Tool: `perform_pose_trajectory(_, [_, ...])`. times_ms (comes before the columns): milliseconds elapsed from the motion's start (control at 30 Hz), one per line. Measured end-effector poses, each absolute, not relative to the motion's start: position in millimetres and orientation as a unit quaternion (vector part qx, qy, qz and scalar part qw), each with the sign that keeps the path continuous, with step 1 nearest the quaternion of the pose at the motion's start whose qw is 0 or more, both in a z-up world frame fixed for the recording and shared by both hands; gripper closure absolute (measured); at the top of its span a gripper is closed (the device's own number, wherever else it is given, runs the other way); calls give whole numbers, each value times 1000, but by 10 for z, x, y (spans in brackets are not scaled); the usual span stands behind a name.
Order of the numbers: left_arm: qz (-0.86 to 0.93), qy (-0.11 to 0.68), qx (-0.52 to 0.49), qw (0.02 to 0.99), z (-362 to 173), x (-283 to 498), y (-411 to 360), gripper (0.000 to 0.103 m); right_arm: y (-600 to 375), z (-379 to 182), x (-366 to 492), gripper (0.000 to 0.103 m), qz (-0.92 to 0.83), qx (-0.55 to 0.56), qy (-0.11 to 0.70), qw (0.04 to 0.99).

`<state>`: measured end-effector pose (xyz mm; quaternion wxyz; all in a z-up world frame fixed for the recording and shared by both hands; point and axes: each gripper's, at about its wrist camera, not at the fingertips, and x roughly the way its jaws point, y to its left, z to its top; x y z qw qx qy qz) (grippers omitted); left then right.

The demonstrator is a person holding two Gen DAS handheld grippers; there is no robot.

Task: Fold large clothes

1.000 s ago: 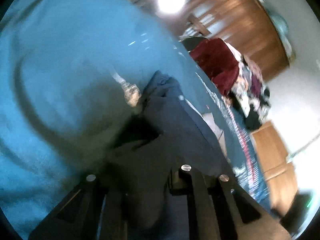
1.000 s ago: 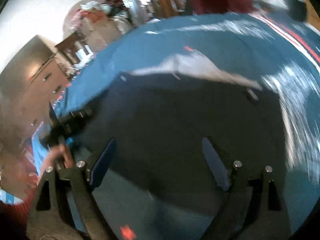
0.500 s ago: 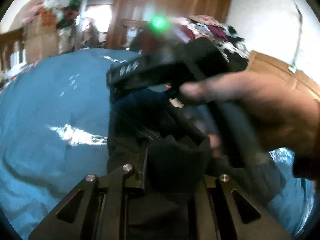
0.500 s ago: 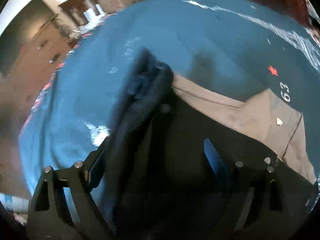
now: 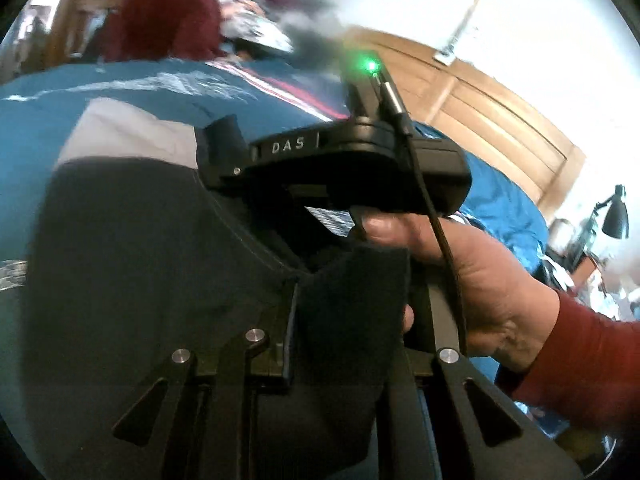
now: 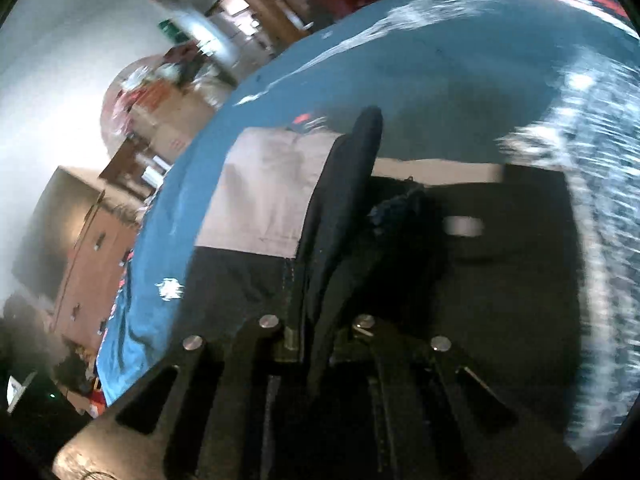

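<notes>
Dark navy trousers (image 6: pixel 248 284), one garment with a pale grey lining panel (image 6: pixel 264 188) turned out at the top, lie spread on one teal blanket (image 6: pixel 440 60) covering a bed. Two handheld grippers work on them. The left gripper (image 5: pixel 344 300) has its jaws closed tight on a raised flap of the navy cloth. The right gripper (image 6: pixel 316 320) has just been closing its jaws, which now pinch an upright fold of the same trousers. One hand (image 5: pixel 476 276) in a dark red sleeve (image 5: pixel 580 364) holds the right gripper's black handle, seen from the left wrist.
</notes>
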<state>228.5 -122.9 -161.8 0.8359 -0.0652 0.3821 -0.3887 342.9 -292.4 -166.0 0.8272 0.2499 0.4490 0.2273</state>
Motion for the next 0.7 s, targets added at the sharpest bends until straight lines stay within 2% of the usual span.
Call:
perform_pose_trajectory(200, [-414,380,-58,825,-1517,2238,-1824,83,-3399,-1551,3361,97,225,269,421,837])
perform_pose_trajectory(300, [-400,423,-33,812,-1812,2423,-2183,81,-3447,-1912,3498,97,215,267,464,817])
perform_pose_trajectory(367, [-400,452,-1,797,-2163,2458,-2370,74,-3560,-2169,3491,96,200,280,477,809])
perform_pose_trajectory(400, [-402,449,7,798,-2202,2433,-2387,73,-3655,-2243,3464,96,201,306,473,801])
perform_pose_trajectory(467, [-414,442,2,796,-2150,2397,-2353,61,-3710,-2318,3434,94,212,336,470,788])
perform_pose_trajectory(533, [-417,458,-1,785,-2063,2351,-2279,60,-3724,-2346,3431,87,225,360,478,769])
perform_pose_trajectory(600, [-430,466,-25,773,-1911,2282,-2085,57,-3744,-2296,3391,74,232,365,492,755])
perform_pose_trajectory(667, [-435,443,-42,783,-1613,2073,-1735,43,-3778,-2189,3272,51,243,365,494,751])
perform_pose_trajectory(700, [-428,423,-43,798,-1477,1936,-1506,38,-3806,-2123,3180,46,244,357,495,754])
